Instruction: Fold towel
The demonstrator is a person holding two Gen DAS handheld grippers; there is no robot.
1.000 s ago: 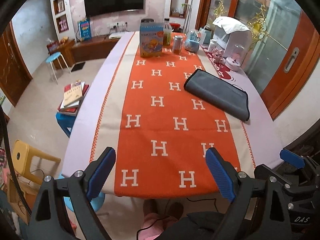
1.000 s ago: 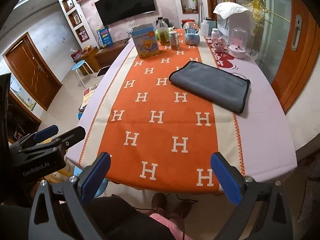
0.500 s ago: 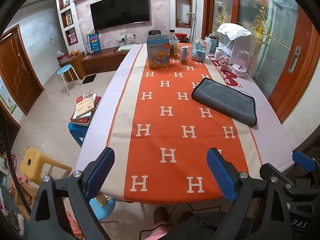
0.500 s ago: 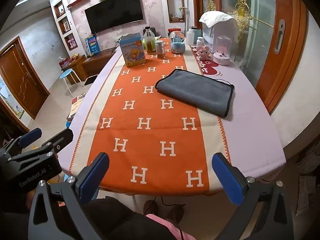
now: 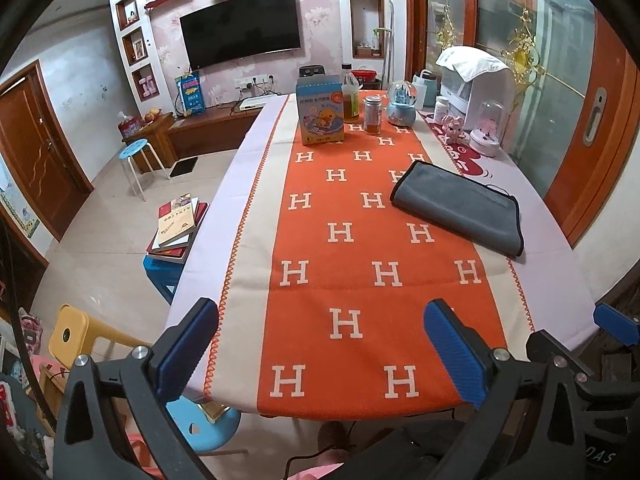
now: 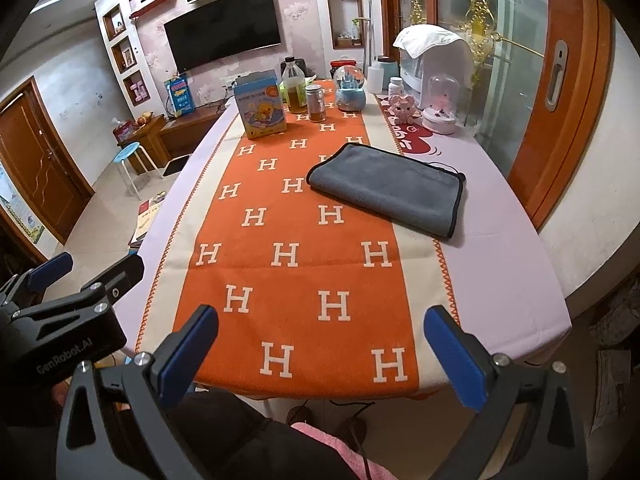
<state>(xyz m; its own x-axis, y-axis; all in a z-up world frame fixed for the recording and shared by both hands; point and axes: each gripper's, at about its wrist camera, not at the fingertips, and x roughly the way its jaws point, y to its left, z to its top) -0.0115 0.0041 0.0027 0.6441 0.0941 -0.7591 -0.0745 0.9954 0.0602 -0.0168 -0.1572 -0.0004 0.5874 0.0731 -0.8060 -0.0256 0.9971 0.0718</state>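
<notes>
The grey towel (image 6: pixel 390 192) is lying flat on the desk (image 6: pixel 504 248), right of the orange runner's middle, already doubled into a neat rectangle with a rolled fold along its left end. The folding looks finished, or 1 more fold is left. Its long axis is running diagonally, far-left to near-right. Both the left tongs (image 5: pixel 328 344) and right tongs (image 6: pixel 320 350) are gaping wide, holding nothing, hanging well short of it.

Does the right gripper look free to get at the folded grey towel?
Probably yes: the right gripper is open, and only bare orange runner lies between it and the folded grey towel.
</notes>
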